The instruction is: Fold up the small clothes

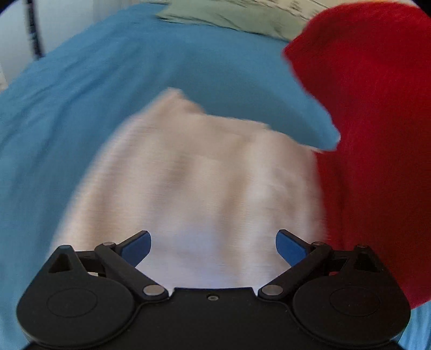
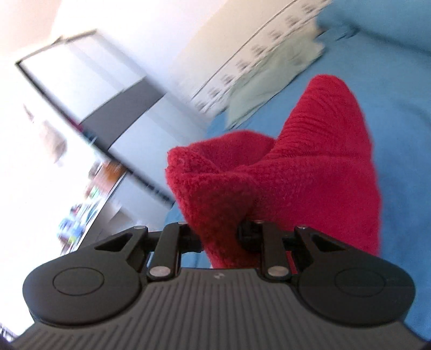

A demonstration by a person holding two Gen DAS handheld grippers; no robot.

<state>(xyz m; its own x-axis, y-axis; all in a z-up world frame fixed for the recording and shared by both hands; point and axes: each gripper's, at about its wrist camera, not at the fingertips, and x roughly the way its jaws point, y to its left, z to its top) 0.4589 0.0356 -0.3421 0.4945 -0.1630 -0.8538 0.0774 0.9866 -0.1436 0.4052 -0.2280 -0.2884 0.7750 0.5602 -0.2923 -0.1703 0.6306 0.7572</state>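
A pale pink-white folded cloth (image 1: pixel 199 172) lies on the blue bedsheet (image 1: pixel 80 102), right in front of my left gripper (image 1: pixel 213 246). The left gripper is open and empty, its blue-padded fingers (image 1: pixel 138 246) spread wide just above the cloth's near edge. A red fleecy garment (image 1: pixel 377 121) hangs at the right of the left wrist view. In the right wrist view my right gripper (image 2: pixel 221 237) is shut on a bunched edge of this red garment (image 2: pixel 296 167) and holds it above the bed. Its fingertips are hidden in the fabric.
A light green cloth (image 1: pixel 229 16) lies at the far edge of the bed, also seen in the right wrist view (image 2: pixel 272 86). A patterned pillow or sheet (image 2: pixel 258 51) lies beyond it. A window and dark-framed furniture (image 2: pixel 113 113) stand left of the bed.
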